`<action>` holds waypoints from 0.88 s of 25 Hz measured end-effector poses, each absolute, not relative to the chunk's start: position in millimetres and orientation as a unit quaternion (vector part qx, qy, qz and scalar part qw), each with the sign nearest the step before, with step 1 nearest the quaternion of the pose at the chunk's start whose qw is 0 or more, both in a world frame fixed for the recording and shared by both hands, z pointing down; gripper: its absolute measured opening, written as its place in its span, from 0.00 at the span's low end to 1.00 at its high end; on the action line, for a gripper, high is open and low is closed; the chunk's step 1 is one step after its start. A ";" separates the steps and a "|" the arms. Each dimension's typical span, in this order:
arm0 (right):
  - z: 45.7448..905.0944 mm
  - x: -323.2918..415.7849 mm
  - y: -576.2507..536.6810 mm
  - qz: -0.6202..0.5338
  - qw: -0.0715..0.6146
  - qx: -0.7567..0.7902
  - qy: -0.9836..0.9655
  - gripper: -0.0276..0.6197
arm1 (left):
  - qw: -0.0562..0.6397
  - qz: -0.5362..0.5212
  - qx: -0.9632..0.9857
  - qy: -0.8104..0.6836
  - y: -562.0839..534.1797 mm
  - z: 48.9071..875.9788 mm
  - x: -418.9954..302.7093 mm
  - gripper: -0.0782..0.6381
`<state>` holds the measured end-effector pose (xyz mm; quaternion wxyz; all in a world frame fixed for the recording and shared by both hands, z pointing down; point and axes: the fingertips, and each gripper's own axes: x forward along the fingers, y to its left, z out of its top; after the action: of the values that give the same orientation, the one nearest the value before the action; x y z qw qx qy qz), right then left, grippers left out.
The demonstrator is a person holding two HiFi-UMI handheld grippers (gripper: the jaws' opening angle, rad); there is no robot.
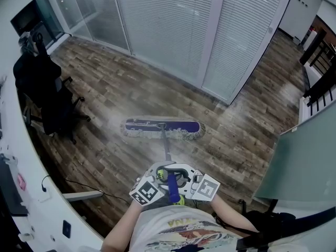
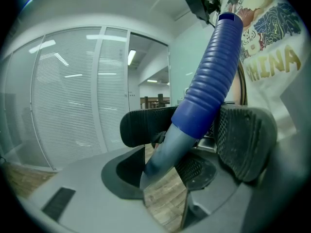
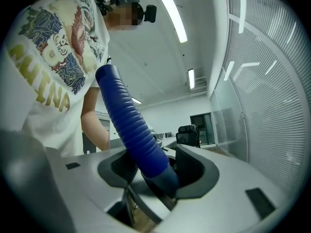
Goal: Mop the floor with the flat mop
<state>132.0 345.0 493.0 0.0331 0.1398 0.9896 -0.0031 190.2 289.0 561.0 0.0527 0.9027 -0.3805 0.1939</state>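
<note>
Together, the left gripper [image 2: 194,130] and right gripper [image 3: 154,165] clamped the blue ribbed mop handle [image 1: 172,189] — the mop head [image 1: 163,127] lay flat on the wooden floor [image 1: 115,93].

Mop head [image 1: 161,127] dark blue, pale fringe. Mop handle [image 2: 211,76] ribbed blue grip, grey shaft. Floor [image 1: 121,93] brown wood planks, mottled. Chair [image 1: 44,96] black. Blinds [image 1: 168,25] pale grey, slatted. Shirt [image 3: 48,67] white, gold letters.

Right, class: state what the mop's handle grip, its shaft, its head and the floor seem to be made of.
Handle grip: blue ribbed rubber or plastic, matte.
Shaft: grey, smooth, probably metal.
Mop head: fringed pale textile.
Floor: wood-look planks, low sheen; laminate or wood unclear.
</note>
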 end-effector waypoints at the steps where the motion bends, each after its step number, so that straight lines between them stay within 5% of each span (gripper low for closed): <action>1: 498.4 126.1 340.3 0.000 0.019 0.144 0.989 0.39 | 0.053 0.192 0.902 -0.383 283.6 562.4 183.5 0.35; 22: 504.7 -87.6 166.5 -0.014 0.009 0.109 0.994 0.39 | 0.051 0.162 0.917 -0.362 111.9 565.0 -22.9 0.36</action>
<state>-87.6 166.5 504.7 0.0087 0.1093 0.9939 -0.0141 -22.9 111.9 565.0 0.0507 0.9166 -0.3622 0.1618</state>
